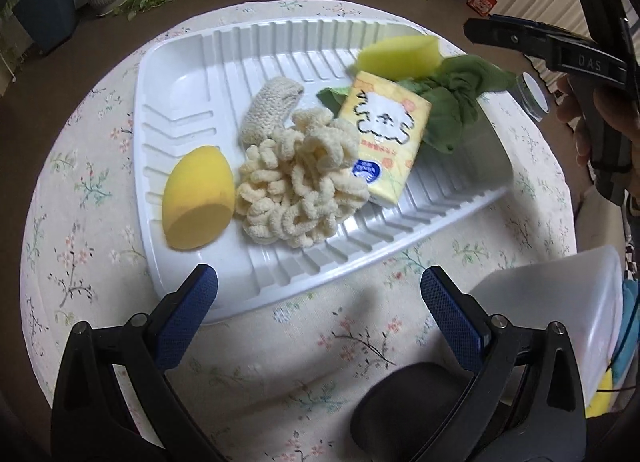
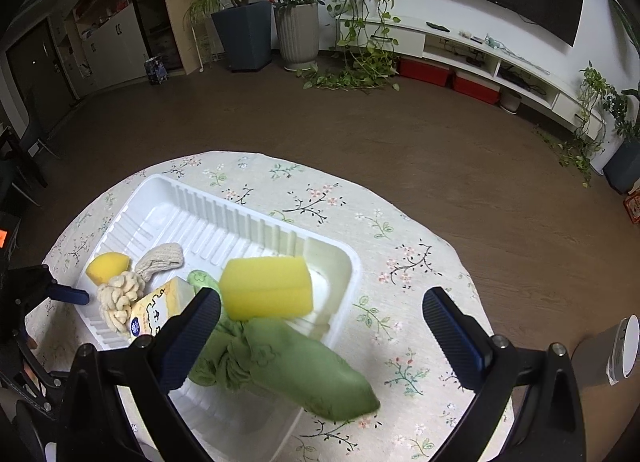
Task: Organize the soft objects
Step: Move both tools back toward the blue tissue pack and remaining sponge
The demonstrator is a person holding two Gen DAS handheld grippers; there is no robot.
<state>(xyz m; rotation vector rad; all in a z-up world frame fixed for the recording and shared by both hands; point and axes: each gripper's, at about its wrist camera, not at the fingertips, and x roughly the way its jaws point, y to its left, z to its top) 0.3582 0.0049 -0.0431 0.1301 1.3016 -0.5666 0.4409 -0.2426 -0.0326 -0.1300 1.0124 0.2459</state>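
On the white ribbed tray (image 1: 192, 74), 6 soft items cluster: green cloth (image 2: 288, 366) draped over its right edge, yellow sponge (image 2: 266, 288), tissue pack (image 1: 386, 142), looped cream scrunchie (image 1: 298, 190), knitted piece (image 1: 270, 108), yellow egg sponge (image 1: 198, 198). All look light and squashy; pinch the cloth's bunched middle. Left gripper (image 1: 318, 322) and right gripper (image 2: 320, 336) gape wide, empty.

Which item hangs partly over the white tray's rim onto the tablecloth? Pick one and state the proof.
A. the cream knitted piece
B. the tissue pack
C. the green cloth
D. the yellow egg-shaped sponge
C: in the right wrist view the green cloth drapes across the edge of the white tray with its end over the tablecloth, while the other soft items lie fully inside the tray.
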